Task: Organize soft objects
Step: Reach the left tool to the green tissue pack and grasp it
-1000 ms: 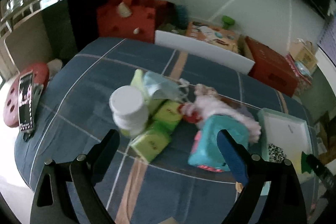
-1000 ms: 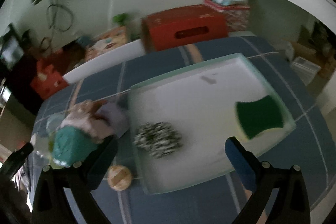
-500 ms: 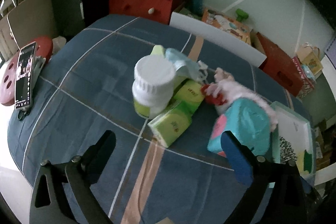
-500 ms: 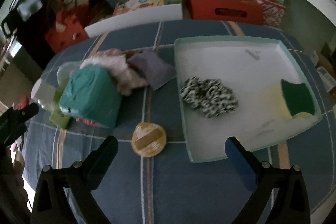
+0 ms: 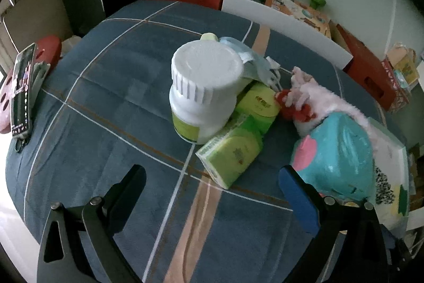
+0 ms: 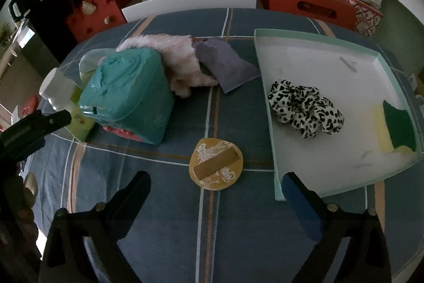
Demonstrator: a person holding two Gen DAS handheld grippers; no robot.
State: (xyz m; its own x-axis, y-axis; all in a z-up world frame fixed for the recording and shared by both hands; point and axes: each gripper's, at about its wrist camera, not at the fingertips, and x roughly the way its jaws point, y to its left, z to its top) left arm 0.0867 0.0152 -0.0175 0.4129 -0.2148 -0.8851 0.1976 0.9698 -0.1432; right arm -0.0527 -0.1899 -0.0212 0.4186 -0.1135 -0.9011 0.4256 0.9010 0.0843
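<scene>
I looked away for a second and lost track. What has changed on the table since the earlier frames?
Both hands dropped closer to the table. The right gripper swung from over the tray to above the round yellow puff, its jaws just closing slightly, nothing between them. The left gripper neared the white bottle, open and empty. No object moved.

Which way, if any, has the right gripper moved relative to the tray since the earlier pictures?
Yes. The right gripper has shifted left off the tray, and now points at the round yellow pad beside it, jaws open.
</scene>
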